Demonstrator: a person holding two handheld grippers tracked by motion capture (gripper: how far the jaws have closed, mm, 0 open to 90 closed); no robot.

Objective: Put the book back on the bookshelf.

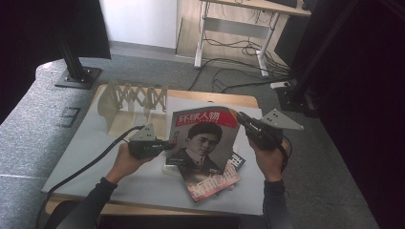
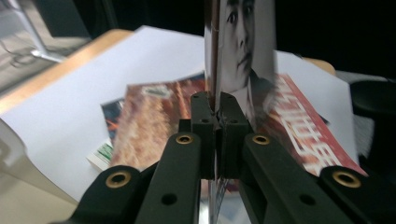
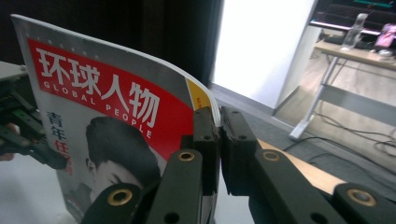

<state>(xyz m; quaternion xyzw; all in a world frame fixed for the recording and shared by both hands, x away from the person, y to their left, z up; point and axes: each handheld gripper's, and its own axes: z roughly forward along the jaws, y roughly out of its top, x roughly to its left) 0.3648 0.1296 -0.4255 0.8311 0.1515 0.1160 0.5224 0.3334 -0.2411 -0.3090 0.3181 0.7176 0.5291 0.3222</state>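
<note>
In the high view, 2 claws hold 1 magazine (image 1: 204, 136) upright above the tabletop (image 1: 90, 143): the left claw (image 1: 165, 144) clamps its left edge, the right claw (image 1: 242, 119) its top right corner, likely to stop it flopping on the way to the rack (image 1: 133, 102). The left gripper view shows the jaws pinching the edge above a second magazine (image 2: 149, 121). The right gripper view shows the jaws squeezing the curling corner.

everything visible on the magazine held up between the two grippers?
The glossy magazine with a red masthead band carries white Chinese characters, "GLOBAL PEOPLE" and a black-and-white portrait. It is thin, slightly bowed paper, held up off the white-covered table, cover facing the person. The left gripper is shut on its left edge, the right gripper on its upper right corner. Beneath it lie a red-covered magazine and others, partly hidden.
</note>
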